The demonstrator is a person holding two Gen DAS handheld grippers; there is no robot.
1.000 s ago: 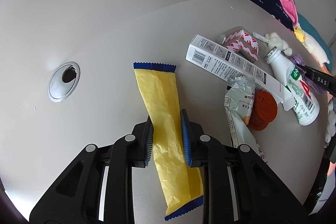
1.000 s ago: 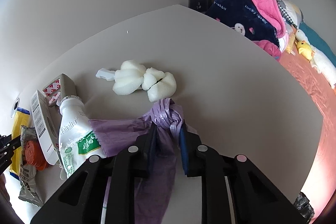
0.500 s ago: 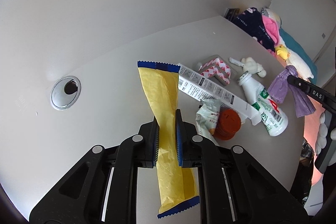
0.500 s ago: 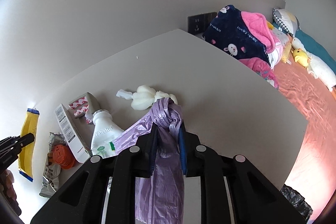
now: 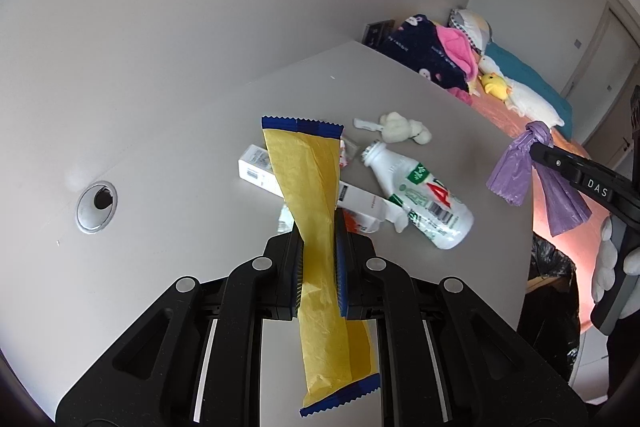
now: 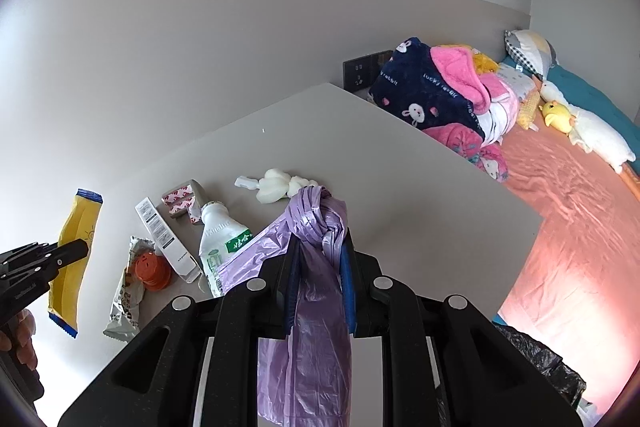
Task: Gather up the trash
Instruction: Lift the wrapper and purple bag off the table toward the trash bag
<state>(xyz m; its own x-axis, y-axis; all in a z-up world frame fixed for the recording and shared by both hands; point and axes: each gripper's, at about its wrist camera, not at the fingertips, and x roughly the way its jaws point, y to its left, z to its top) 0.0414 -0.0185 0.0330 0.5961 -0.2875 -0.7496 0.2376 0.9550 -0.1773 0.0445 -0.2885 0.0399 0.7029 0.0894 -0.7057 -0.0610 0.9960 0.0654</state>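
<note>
My left gripper [image 5: 319, 227] is shut on a long yellow wrapper with blue ends [image 5: 308, 179], held clear above the grey desk [image 5: 180, 187]. The wrapper [image 6: 76, 239] and the left gripper [image 6: 80, 249] also show at the left edge of the right wrist view. A knotted purple plastic bag [image 6: 316, 219] hangs from my right gripper [image 6: 318, 251], which is shut on it; the same bag [image 5: 516, 167] dangles past the desk's right edge. On the desk lie a white milk bottle [image 5: 420, 199], a long white box [image 5: 256, 169], white foam pieces [image 5: 400, 127], a red-patterned carton [image 6: 182, 199], a crumpled snack bag [image 6: 126, 291] and an orange disc [image 6: 152, 269].
A round cable hole [image 5: 97, 205] sits at the desk's left. A black bin bag [image 6: 544, 363] opens below the desk's right edge. Beyond lie a bed with a pink sheet [image 6: 580, 195], piled blankets [image 6: 436, 95] and plush toys [image 6: 556, 113]. A hand [image 6: 24, 335] holds the left gripper.
The left jaws closed on the yellow wrapper and lifted it off the desk. The right gripper rose with the purple bag, which now hangs free of the bottle.
</note>
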